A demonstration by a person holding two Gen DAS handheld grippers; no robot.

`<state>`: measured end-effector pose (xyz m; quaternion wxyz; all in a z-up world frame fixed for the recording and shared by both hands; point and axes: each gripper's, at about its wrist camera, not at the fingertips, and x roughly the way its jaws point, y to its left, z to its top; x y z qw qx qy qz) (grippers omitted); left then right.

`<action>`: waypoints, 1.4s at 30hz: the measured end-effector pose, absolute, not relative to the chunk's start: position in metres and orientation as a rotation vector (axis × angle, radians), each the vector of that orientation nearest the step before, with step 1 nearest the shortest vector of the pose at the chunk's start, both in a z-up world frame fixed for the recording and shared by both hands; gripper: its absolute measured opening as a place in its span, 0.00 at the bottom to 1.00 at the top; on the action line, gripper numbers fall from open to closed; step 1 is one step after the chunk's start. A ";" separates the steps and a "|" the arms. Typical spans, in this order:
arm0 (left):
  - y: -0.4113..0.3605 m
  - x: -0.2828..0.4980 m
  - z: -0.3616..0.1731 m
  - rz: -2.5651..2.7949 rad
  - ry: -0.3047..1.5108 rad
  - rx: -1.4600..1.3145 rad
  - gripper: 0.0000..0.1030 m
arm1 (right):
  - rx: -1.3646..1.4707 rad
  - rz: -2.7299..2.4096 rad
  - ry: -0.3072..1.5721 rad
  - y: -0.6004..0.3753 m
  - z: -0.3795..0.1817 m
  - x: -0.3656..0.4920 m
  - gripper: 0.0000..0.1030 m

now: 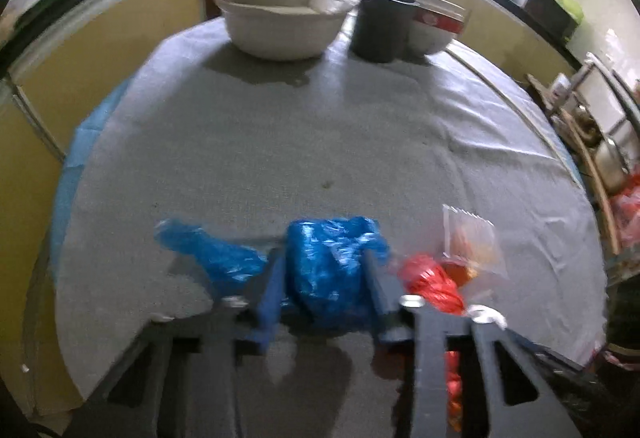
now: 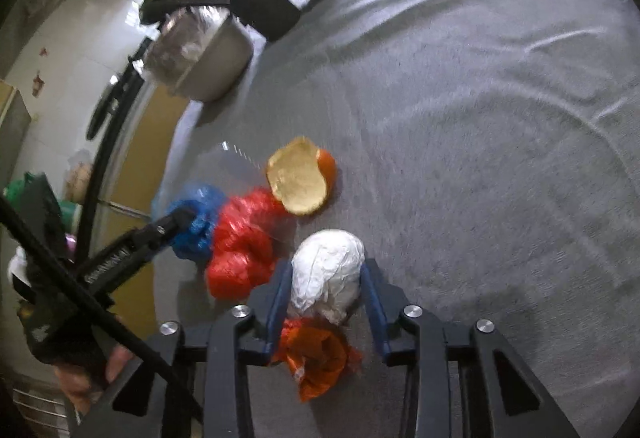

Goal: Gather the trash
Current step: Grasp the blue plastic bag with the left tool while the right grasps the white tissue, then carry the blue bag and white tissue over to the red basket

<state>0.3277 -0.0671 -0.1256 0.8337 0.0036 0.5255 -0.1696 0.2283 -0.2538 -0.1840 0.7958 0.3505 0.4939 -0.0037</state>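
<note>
Red bag (image 1: 434, 284) partly behind jaws.

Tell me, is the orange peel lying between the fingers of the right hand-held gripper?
No, a white crumpled wad sits there; the orange peel lies further out.

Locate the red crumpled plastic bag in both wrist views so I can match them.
Left wrist: red crumpled plastic bag, lower right, beside the blue bag.
Right wrist: red bag, lower left of centre, between the blue bag and the white wad.
Shared landmark: black cup at the far table edge.
</note>
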 end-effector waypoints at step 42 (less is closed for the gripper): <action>-0.148 0.038 0.001 -0.776 0.703 0.103 0.17 | 0.474 -0.102 0.503 -0.296 -0.049 -0.068 0.34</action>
